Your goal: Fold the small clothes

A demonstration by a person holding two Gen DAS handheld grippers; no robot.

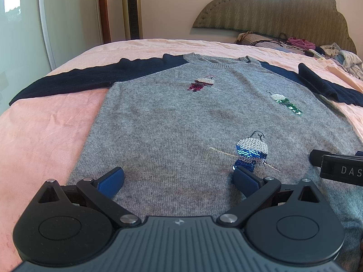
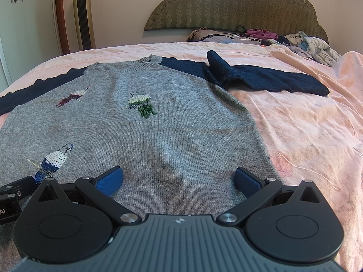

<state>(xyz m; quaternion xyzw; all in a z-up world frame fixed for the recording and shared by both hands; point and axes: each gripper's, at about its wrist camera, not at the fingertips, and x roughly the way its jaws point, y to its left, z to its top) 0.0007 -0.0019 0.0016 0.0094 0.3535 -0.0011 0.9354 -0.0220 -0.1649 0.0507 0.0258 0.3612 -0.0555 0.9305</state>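
Left wrist view shows the left gripper point(image 1: 178, 181) with its blue pads spread wide and nothing between them, low over the hem end of a grey knit sweater point(image 1: 172, 122) with navy sleeves. The sweater lies front up and nearly flat on a pink bedsheet point(image 1: 45, 122), collar toward the headboard point(image 1: 283, 11). The left sleeve point(image 1: 68, 79) stretches straight out. The right sleeve point(image 2: 261, 77), seen from the right wrist camera, is out too but buckled into a raised fold near the shoulder. The right gripper point(image 2: 179, 181) is likewise released and empty, near the sweater's right bottom corner.

Folding has not begun, so the first grasp looks to be the step in hand. To do it well, each gripper would pinch both knit layers at the hem or side edge, not only the top one. The two would lift evenly so the body does not skew, and the buckled sleeve would be smoothed or brought in first. Pads are best kept clear of the sequin bird patches: blue point(image 1: 250, 151), green point(image 1: 287, 103) and red point(image 1: 203, 83).

Readable writing is scant: white letters "DAS" on the other tool's black body at the left view's right edge, and "AI" at the right view's left edge. Both are cut off.
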